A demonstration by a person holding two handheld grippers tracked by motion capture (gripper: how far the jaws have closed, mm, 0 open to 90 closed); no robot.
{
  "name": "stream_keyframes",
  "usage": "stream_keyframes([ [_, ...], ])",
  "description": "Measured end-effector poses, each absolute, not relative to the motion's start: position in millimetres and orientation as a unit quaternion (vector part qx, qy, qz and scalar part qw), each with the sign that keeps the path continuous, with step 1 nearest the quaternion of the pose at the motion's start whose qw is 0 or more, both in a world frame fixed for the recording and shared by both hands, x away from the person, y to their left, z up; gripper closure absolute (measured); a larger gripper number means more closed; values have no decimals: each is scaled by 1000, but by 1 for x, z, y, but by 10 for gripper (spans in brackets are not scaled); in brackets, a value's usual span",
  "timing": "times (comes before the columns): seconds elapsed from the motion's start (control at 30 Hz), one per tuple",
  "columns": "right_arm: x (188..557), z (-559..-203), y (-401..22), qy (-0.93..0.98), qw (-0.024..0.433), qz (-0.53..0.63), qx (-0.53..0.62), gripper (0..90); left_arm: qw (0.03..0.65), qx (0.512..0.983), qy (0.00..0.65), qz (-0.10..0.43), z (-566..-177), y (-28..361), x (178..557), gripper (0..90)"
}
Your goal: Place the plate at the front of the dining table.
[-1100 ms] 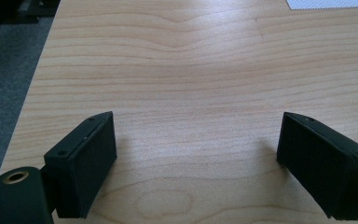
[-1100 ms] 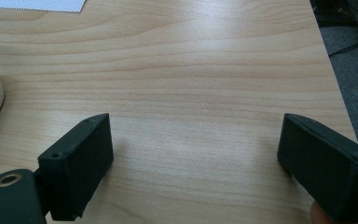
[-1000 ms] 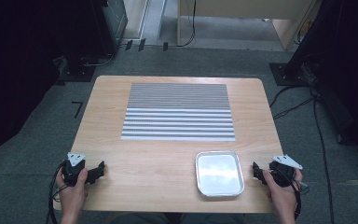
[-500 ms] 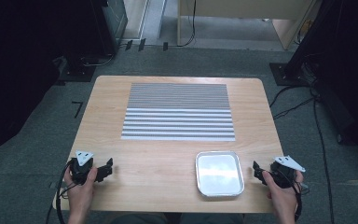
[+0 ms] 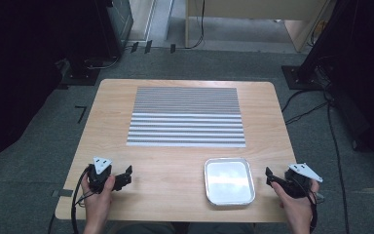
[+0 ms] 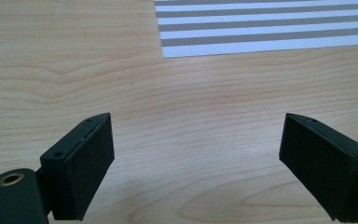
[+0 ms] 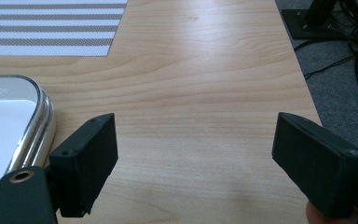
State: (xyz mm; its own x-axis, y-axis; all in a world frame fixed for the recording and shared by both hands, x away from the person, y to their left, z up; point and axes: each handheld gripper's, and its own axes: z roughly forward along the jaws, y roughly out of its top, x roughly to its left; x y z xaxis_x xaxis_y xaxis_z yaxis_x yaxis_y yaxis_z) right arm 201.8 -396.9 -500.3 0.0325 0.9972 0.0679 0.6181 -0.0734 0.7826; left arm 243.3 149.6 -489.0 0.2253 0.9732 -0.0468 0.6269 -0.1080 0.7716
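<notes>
High view: an empty metal tray (image 5: 228, 181) sits on the table (image 5: 175, 161) just left of the right gripper (image 5: 271, 177), near-square with no clear long axis; the left gripper (image 5: 125, 176) is well apart from it, so the right hand (image 5: 297, 204) looks the nearer. Both grippers gape wide, holding nothing. A striped mat (image 5: 187, 117) lies beyond.

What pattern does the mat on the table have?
The mat has grey and white stripes, finer on its far half; the high view shows it best.
</notes>
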Motion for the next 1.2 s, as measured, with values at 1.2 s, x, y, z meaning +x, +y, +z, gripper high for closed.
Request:
stream_keyframes([
  [1.2,196,-482,-376,608,305,364,637,253,387,753,494,198,-480,17,234,101],
])
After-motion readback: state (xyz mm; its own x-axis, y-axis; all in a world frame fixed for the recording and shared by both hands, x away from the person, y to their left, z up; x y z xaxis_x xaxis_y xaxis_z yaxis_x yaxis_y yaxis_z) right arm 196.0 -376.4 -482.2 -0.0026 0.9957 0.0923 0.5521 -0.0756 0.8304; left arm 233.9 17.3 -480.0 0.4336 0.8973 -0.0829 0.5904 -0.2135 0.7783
